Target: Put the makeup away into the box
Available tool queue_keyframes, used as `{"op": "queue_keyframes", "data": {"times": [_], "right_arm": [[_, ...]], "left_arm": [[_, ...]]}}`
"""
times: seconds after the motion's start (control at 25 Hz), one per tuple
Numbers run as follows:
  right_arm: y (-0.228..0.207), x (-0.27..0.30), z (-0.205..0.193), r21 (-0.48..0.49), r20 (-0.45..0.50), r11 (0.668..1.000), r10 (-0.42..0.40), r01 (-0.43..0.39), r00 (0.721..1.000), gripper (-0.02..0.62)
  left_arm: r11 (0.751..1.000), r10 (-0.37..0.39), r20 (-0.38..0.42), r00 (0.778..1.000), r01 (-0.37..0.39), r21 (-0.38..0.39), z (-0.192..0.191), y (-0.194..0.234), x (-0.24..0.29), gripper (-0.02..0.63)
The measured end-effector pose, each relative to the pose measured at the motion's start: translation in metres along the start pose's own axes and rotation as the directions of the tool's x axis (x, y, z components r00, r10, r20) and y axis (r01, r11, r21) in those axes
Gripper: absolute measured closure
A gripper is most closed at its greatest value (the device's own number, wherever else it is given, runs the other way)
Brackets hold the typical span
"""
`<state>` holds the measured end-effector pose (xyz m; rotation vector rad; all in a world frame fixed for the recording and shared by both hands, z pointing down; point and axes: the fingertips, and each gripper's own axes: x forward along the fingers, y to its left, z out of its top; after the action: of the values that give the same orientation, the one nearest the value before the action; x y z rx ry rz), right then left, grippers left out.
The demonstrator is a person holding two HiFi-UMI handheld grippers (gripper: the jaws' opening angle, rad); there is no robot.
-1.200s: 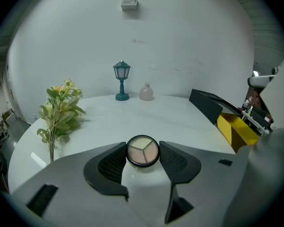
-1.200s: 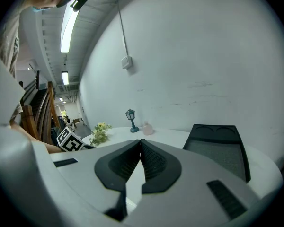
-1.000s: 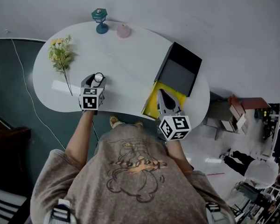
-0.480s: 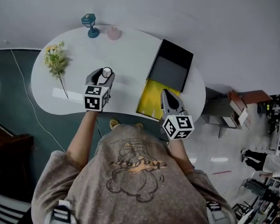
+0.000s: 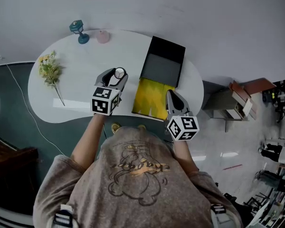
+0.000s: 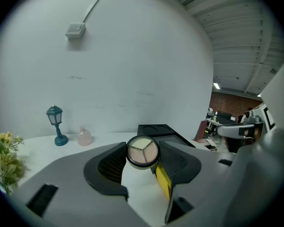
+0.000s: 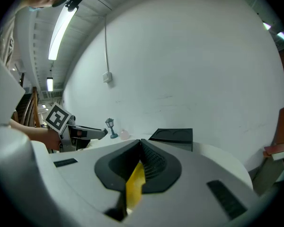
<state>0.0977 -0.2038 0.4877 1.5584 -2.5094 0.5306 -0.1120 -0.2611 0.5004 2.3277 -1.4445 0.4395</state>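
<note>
Aloft over the white bench (image 5: 80, 75), the left tool (image 5: 117, 76) held a round compact (image 6: 143, 151) pinched by its rim between both pads, with its face of three pale wedges turned back toward the person. The edge grip appeared chosen to keep the case steady and clear of the bench, just left of the open box (image 5: 154, 91) at the centre of the head view.

The box lay with its yellow tray (image 6: 163, 182) nearest the person and its black lid (image 5: 165, 63) thrown back toward the wall, leaving the tray open to take the compact from above. The right tool (image 5: 171, 96), its jaws pressed together on nothing, hovered over the tray's right edge, apparently kept out of the way or ready to steady the box.

The count stood at two tools, one compact, and one box with one lid. Toward the upper left of the bench stood one teal lamp (image 5: 77, 30) and one pink bottle (image 5: 103, 37), and one spray of yellow flowers (image 5: 49, 69) lay at far left. No other makeup could be seen on the bench, though the tray was too washed out for a count of anything inside it.
</note>
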Motion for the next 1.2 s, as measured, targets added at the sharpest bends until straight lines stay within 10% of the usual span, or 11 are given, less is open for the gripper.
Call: {"op": "queue_keyframes", "data": {"times": [0.64, 1.2], "right_arm": [[-0.039, -0.05, -0.012, 0.05, 0.028, 0.991, -0.123, 0.122, 0.992, 0.592], [-0.073, -0.092, -0.023, 0.099, 0.044, 0.972, -0.22, 0.215, 0.975, 0.592]], "left_arm": [[0.964, -0.231, -0.022, 0.973, 0.232, 0.13, 0.018, -0.103, 0.037, 0.368], [0.882, -0.364, -0.241, 0.9, 0.416, 0.221, -0.054, -0.175, 0.062, 0.37]]}}
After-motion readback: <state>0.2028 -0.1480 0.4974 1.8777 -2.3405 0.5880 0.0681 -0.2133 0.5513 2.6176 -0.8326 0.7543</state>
